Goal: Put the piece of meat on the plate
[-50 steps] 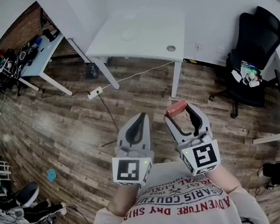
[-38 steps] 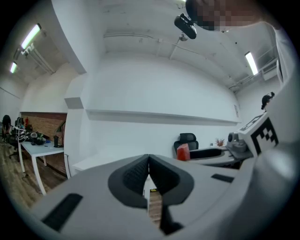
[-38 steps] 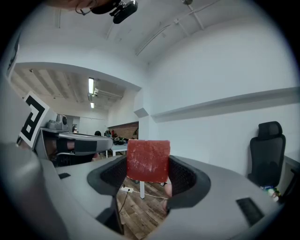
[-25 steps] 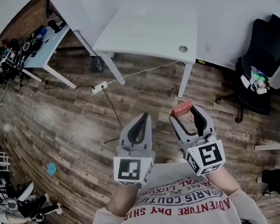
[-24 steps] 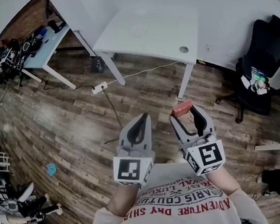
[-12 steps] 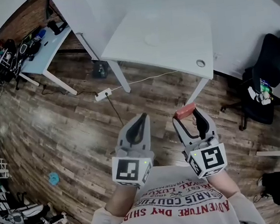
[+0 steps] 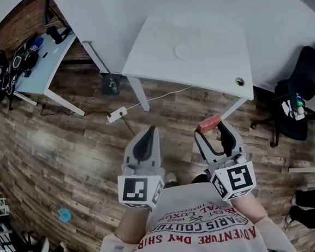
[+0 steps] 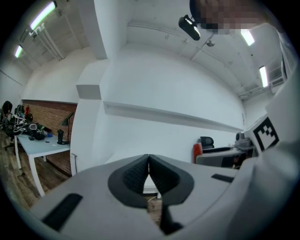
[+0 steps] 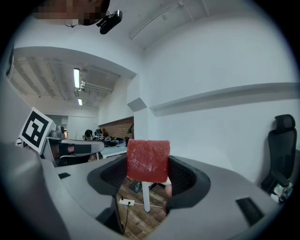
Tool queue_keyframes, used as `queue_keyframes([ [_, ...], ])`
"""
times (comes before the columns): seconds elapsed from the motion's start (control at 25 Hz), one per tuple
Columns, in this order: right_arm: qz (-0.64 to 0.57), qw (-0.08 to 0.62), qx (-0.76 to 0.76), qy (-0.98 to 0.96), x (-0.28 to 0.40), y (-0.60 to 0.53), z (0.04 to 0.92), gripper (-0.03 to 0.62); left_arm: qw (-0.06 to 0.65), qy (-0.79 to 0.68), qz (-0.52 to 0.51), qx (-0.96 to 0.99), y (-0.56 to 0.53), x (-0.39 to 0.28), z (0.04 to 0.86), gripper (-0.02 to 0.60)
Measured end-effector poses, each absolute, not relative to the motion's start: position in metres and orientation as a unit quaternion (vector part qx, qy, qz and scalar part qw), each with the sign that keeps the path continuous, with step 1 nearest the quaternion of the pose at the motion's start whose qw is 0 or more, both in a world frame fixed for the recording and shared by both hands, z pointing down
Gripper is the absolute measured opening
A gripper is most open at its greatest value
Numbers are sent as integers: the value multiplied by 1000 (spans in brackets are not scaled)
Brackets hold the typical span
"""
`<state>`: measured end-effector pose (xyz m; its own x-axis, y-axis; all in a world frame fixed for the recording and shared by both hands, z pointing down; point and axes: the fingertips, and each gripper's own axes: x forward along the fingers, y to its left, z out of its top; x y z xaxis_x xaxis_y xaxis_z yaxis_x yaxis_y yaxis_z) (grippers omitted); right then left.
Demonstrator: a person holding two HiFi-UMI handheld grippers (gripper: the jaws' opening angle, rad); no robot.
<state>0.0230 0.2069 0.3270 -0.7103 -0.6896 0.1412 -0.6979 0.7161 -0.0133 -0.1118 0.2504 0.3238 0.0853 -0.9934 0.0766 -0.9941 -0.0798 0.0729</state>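
Observation:
My right gripper (image 7: 211,125) is shut on a red slab of meat (image 7: 209,124), held in the air in front of the person, just short of the white table's near edge. In the right gripper view the meat (image 9: 148,160) fills the gap between the jaws of that gripper (image 9: 148,164). My left gripper (image 7: 146,136) hangs beside it, shut with nothing held; in its own view the left gripper (image 8: 149,169) has its pads pressed together. A pale round plate (image 7: 193,50) lies on the white table (image 7: 156,46) ahead.
A wooden floor (image 7: 55,148) lies below, with a power strip and cable (image 7: 118,114) near the table leg. A second desk (image 7: 37,67) with clutter stands at the left. A black office chair (image 7: 303,99) stands at the right.
The white table and plate have come closer and larger in the head view as the person steps forward. Both grippers keep their pose; the meat stays gripped.

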Motion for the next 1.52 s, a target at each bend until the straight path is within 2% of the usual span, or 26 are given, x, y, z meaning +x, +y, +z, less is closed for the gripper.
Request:
queue_keyframes([
  [0.48,48,76,379,-921,-21,129,350,281,58,-673,16,737,174,-156,346,8],
  [0.76,45,74,364,-927,-35,38,350,281,57,-675,18,735,80,-166,342,8],
  [1.16,51,97,359,-927,-24,-116,358,281,62,-662,37,746,-86,-149,347,8],
  [1.52,83,108,372,-918,-19,-197,378,282,87,-653,47,751,-165,-145,366,8],
])
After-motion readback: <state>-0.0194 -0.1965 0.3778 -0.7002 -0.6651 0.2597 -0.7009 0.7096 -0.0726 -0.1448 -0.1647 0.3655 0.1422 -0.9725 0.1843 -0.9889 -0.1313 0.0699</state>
